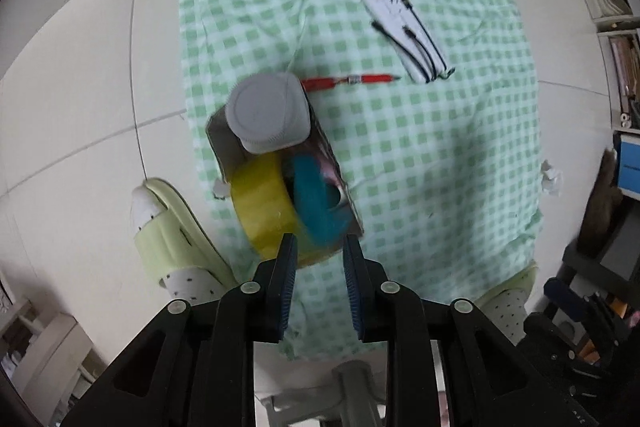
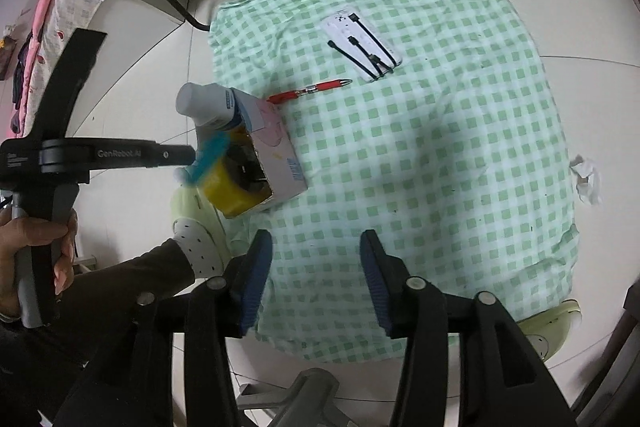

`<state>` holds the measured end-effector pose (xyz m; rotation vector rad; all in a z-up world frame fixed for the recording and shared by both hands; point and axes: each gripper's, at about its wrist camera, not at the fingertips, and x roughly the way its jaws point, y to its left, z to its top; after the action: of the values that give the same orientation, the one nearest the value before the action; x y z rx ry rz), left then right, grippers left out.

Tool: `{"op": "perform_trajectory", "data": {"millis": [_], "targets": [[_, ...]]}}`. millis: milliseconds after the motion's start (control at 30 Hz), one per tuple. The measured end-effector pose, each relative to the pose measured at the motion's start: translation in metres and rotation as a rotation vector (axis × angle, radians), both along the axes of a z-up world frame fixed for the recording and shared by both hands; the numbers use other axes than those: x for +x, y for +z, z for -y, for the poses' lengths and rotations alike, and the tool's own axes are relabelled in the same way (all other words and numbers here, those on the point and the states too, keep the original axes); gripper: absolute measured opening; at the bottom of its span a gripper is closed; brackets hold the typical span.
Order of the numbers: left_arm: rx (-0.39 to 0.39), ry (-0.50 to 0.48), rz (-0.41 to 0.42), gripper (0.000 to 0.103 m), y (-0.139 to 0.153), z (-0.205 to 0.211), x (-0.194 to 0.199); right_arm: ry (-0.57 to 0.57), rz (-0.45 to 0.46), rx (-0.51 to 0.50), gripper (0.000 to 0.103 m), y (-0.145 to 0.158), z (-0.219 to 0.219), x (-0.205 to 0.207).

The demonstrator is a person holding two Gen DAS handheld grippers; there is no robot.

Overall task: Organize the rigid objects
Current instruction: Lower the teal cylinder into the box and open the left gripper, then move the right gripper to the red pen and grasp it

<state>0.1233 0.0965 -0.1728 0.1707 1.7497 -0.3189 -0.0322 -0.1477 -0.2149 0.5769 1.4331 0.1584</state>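
**Box of odds and ends at the cloth's left edge, pen and cables lying loose**

A green-and-white checked cloth [image 1: 400, 155] covers the low table, wrinkled near the far side. On its left edge sits an open cardboard box [image 2: 280, 163] with a pinkish printed side. It is crowded: a white bottle with a grey cap [image 1: 266, 113] stands in the far end, a roll of yellow tape [image 1: 266, 215] fills the near end, and a blue ring [image 1: 318, 203] is tilted between the tape and the box wall, blurred in both views.

Further out on the cloth, well apart from the box, a white card holding black cables [image 1: 408, 35] lies flat at an angle. Between it and the box lies a red pen [image 1: 350, 81], its near end just beside the bottle.

The left gripper [image 1: 318, 247] hangs right over the near end of the box, its jaws parted, with the blue ring and tape just beyond the tips; whether the fingers touch anything I cannot tell. The right gripper [image 2: 316, 243] hovers over bare cloth near the front edge, jaws spread wide, grasping nothing.

A crumpled scrap of white paper [image 2: 586, 179] lies on the floor by the cloth's right edge.
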Motion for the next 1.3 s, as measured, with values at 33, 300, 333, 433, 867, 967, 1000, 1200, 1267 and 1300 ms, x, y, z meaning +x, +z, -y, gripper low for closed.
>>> {"op": "perform_trajectory", "data": {"millis": [33,300,333,433,867,967,1000,1200,1267,1300], "targets": [[-0.003,0.006,-0.01,0.04,-0.005,-0.001,0.003,0.002,-0.002,-0.003,0.052,0.0,-0.001,-0.001],[-0.051,0.044,0.067,0.081,0.017,0.0,0.013,0.075,0.004,-0.105,0.08,-0.011,-0.008,0.0],[-0.061,0.047,0.084,0.081,0.024,0.0,0.012,0.087,0.008,-0.125,0.087,-0.015,-0.008,0.001],[-0.149,0.085,0.152,0.088,0.057,0.001,0.007,0.13,0.056,-0.235,0.102,-0.028,-0.008,0.006],[-0.191,0.021,0.334,0.103,0.127,-0.018,0.002,0.406,0.123,-0.396,0.088,-0.109,-0.033,0.068],[-0.161,0.045,0.362,0.103,0.137,-0.027,0.001,0.525,0.143,-0.386,0.055,-0.121,-0.063,0.098],[-0.151,0.054,0.366,0.103,0.137,-0.032,0.002,0.557,0.152,-0.386,0.054,-0.126,-0.071,0.11],[-0.134,0.16,0.342,0.103,0.143,-0.053,0.01,0.628,0.119,-0.426,0.054,-0.158,-0.11,0.184],[-0.138,0.199,0.347,0.103,0.144,-0.058,0.015,0.651,0.112,-0.44,0.054,-0.165,-0.121,0.201],[-0.139,0.216,0.351,0.103,0.145,-0.061,0.017,0.674,0.105,-0.447,0.054,-0.169,-0.128,0.207]]}}
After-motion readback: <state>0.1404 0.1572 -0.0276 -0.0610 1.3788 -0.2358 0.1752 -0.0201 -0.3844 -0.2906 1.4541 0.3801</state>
